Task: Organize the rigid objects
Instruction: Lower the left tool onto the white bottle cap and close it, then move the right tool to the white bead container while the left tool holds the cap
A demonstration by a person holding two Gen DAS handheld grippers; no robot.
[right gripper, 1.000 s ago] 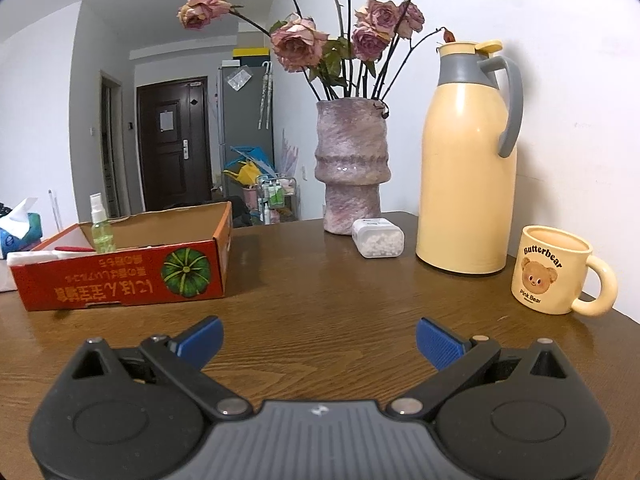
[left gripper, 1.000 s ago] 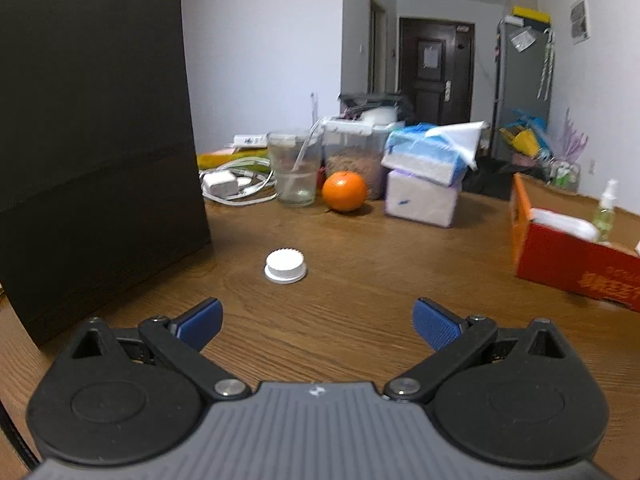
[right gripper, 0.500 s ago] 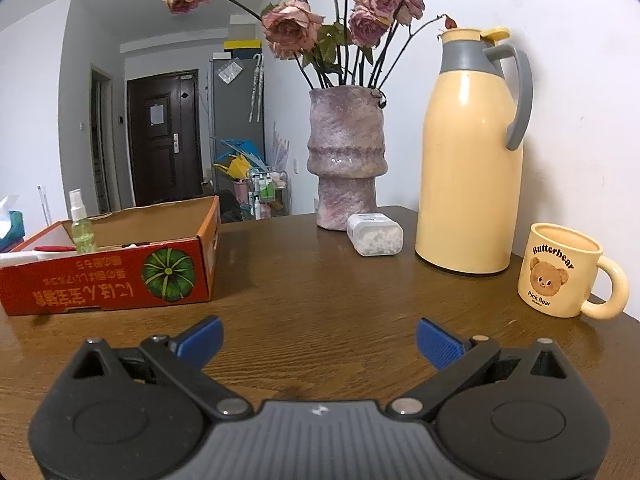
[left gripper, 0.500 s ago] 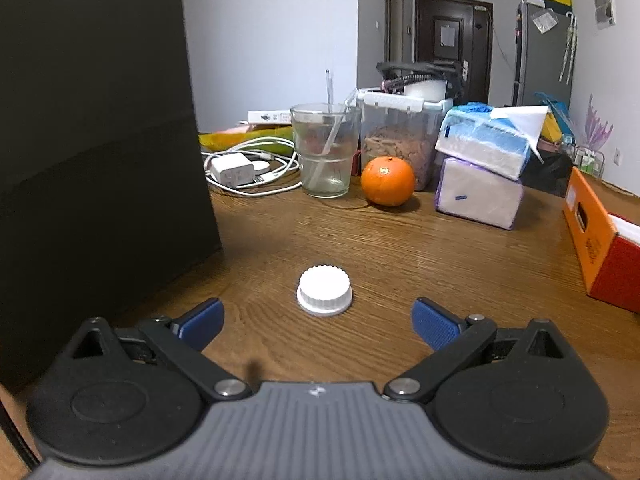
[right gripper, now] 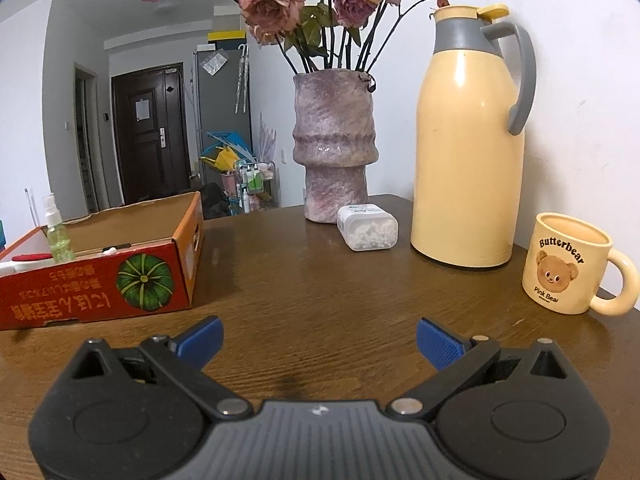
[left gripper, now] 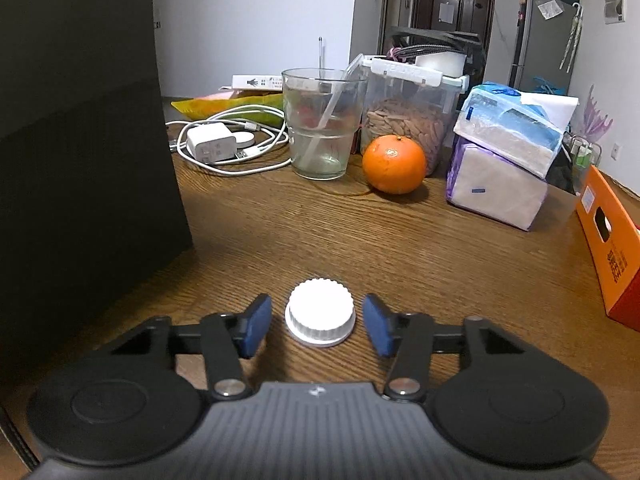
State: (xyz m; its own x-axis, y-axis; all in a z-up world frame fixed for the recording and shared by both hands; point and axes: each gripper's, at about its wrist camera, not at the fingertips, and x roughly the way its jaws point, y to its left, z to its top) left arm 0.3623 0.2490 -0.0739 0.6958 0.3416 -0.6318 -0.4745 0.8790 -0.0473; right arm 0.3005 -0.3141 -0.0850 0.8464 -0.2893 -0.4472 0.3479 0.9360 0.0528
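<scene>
A dark wooden table (left gripper: pixel 360 232) fills both views, with a white-walled room and a dark door seen behind it. In the left wrist view, the left gripper (left gripper: pixel 319 326) is held low over the wood, and a white ribbed bottle cap (left gripper: pixel 320 314) is seen lying flat on the table between its blue pads. The jaws are closing around the cap, but a narrow strip of wood is visible on each side, so the cap is not yet touched. A black paper bag (left gripper: pixel 80 160) stands close on the left. Farther back, an orange (left gripper: pixel 394 164), a drinking glass (left gripper: pixel 322 124) and stacked tissue packs (left gripper: pixel 504 160) are grouped.

In the right wrist view, the right gripper (right gripper: pixel 319 338) is spread wide over bare wood, with nothing between its fingers. Beyond it, an orange cardboard box (right gripper: pixel 120 280) is seen at the left, a Butterbear mug (right gripper: pixel 568 264) at the right, and a yellow thermos jug (right gripper: pixel 468 152) behind.
</scene>
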